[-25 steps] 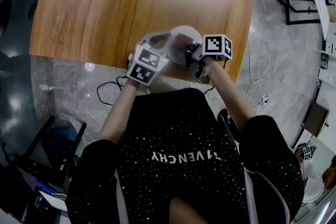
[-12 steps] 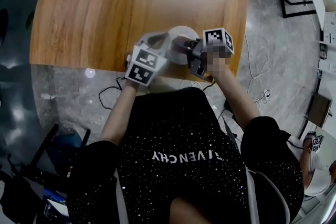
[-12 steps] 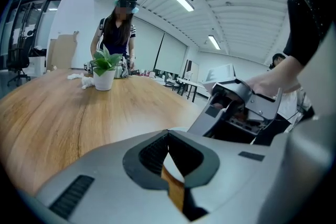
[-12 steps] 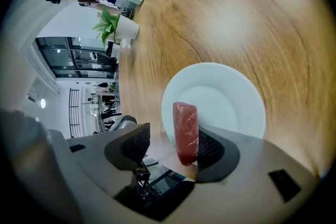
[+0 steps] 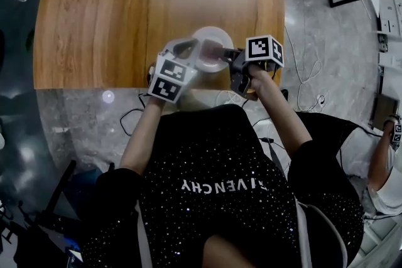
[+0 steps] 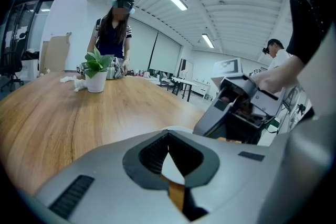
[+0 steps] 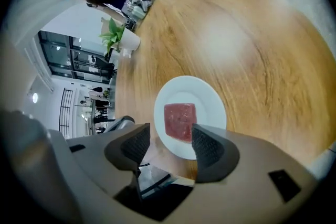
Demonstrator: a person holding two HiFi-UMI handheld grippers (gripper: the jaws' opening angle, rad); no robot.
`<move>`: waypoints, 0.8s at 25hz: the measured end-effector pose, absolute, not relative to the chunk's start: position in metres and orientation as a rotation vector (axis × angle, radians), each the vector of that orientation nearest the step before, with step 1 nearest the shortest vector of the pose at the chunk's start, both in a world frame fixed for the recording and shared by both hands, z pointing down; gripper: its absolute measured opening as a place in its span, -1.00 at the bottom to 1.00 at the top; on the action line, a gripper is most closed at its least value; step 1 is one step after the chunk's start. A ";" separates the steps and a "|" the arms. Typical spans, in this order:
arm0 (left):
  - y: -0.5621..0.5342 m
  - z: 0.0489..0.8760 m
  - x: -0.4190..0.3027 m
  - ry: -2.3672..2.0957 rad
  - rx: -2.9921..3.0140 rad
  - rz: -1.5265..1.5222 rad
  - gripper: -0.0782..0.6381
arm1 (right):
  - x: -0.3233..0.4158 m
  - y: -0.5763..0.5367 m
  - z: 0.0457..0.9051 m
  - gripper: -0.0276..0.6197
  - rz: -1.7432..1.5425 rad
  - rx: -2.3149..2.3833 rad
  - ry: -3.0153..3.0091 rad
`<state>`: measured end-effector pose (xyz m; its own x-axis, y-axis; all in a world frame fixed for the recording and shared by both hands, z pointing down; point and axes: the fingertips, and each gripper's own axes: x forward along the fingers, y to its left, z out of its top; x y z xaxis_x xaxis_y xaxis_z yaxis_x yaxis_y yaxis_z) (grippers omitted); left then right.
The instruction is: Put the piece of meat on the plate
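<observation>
Since a second ago the right gripper (image 7: 172, 145) is being found shifted a little to the right of the plate (image 7: 211, 106), so that more of the white plate is being left uncovered in the head view. The wooden table (image 5: 125, 9) is being shown across the top of the head view, and both grippers are being held over its near edge by the person in the black top (image 5: 213, 198). A second person (image 6: 112, 29) is being seen standing at the far end of the table, close to a potted plant (image 6: 96, 74). The left gripper (image 6: 168, 135) is being held just left of the plate, low over the table. Its jaws are being pressed together at the tips, with nothing caught in the small gap behind them. The right gripper is being held above the plate's near right side, its jaws being spread well apart and gripping nothing, with the plate being framed beyond them. The plate is being left standing on the table close to the near edge, between the two grippers. The piece of meat (image 7: 180, 122), a flat red square, is being left lying roughly at the middle of the plate, apart from both grippers.
</observation>
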<state>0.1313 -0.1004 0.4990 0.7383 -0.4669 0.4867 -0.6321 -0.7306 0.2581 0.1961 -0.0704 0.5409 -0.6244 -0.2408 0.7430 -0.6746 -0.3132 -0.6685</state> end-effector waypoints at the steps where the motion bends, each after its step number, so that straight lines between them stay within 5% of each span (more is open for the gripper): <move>1: -0.099 0.499 0.132 -0.841 2.533 0.558 -0.76 | 0.198 -0.071 0.534 -0.18 1.974 1.181 -1.659; 16: -0.090 0.446 0.147 -0.894 2.549 0.406 -0.76 | 0.218 -0.080 0.398 -0.21 1.080 1.640 -2.484; 19: -0.089 0.430 0.142 -0.931 2.581 0.407 -0.76 | 0.228 -0.065 0.385 -0.80 0.558 1.750 -2.421; 20: -0.089 0.426 0.141 -0.941 2.589 0.408 -0.76 | 0.228 -0.062 0.381 -0.84 0.380 1.749 -2.376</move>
